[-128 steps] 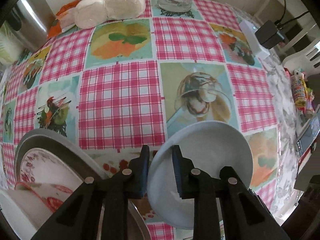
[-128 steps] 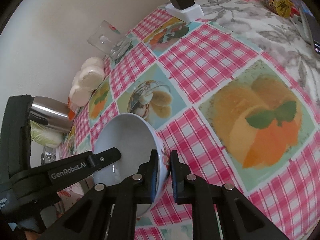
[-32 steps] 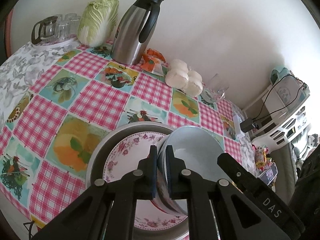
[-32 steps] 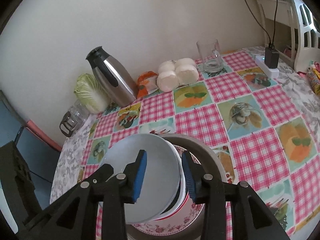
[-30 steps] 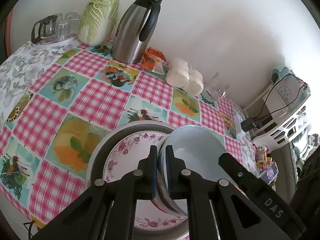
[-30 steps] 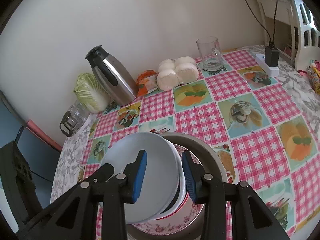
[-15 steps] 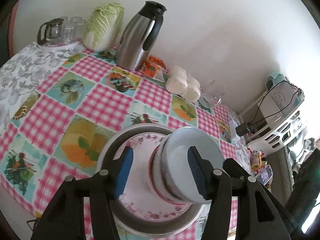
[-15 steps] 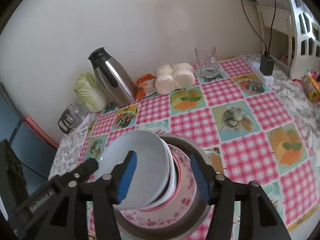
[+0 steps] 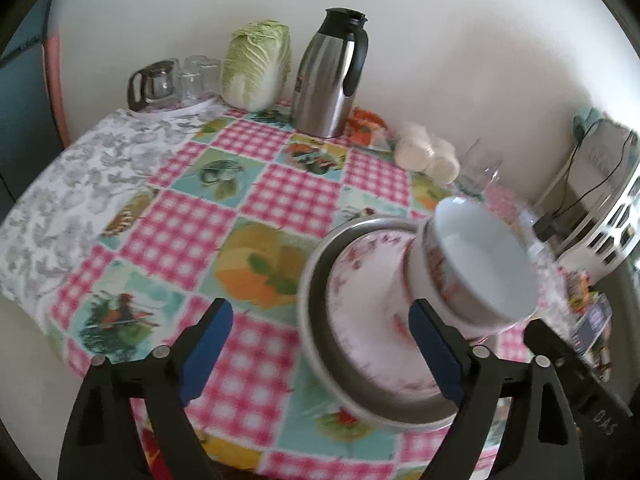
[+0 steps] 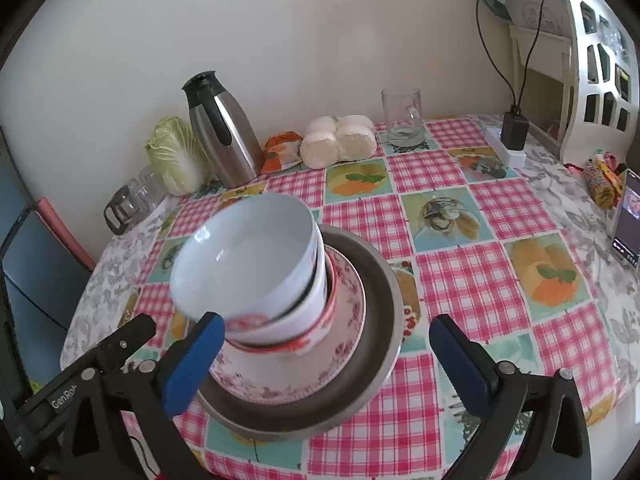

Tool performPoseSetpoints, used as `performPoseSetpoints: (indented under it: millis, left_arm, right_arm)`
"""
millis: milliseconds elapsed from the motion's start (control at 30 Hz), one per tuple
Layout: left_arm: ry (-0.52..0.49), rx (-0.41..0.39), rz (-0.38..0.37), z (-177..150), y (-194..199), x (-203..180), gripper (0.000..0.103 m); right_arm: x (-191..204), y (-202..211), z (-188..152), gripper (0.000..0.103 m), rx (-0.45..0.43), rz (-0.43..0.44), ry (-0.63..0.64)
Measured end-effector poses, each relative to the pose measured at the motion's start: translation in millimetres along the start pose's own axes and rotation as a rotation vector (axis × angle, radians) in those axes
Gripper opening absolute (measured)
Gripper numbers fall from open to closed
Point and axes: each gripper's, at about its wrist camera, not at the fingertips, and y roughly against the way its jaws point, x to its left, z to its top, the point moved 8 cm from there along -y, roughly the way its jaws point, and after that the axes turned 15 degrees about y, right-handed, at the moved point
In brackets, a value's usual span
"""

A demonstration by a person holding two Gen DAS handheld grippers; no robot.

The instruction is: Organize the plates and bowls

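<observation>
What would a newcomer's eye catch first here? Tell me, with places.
The stack of bowls at the table's near middle, piled on a floral plate inside a metal pan. Both claws have just been opening: the left claw and the right claw stand wide and empty. Against the wall stand a steel jug and a cabbage.

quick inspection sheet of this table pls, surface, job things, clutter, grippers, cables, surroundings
surface: checked fruit-print tablecloth on a table by a wall.
job's things: white bowl nested on top of stacked bowls on a floral plate inside a metal basin.
clutter: thermos jug, cabbage, buns, glass mug, glass pot, phone.
grippers: left gripper and right gripper open, jaws just widened, holding nothing.
cables: black cable runs to a charger.
surroundings: white shelf at right.
</observation>
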Motion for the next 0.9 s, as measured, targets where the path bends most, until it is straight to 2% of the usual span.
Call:
performPoseSetpoints:
  millis: [33, 300, 500, 667, 900]
  left_arm:
    - [-0.01, -0.004, 0.012, -4, 1, 4, 0.097]
    - [-0.083, 0.024, 0.052, -28, 5, 15, 0.097]
    - [-0.109, 0.047, 0.043, -40, 12, 10, 0.097]
    - [-0.15, 0.029, 0.095, -45, 18, 8, 0.097]
    - [-0.207, 0.053, 0.112, -60, 21, 0, 0.097]
  right_arm:
    - [0, 1, -3, 0.103, 0.002, -0.006, 0.007]
    - [-4, 10, -32, 0.103, 0.034, -0.069, 0.042]
    - [-6, 17, -52, 0.103, 0.058, -0.086, 0.057]
    - [-14, 24, -64, 0.103, 0.069, -0.111, 0.062]
    - [-20, 35, -73, 0.103, 0.071, -0.126, 0.064]
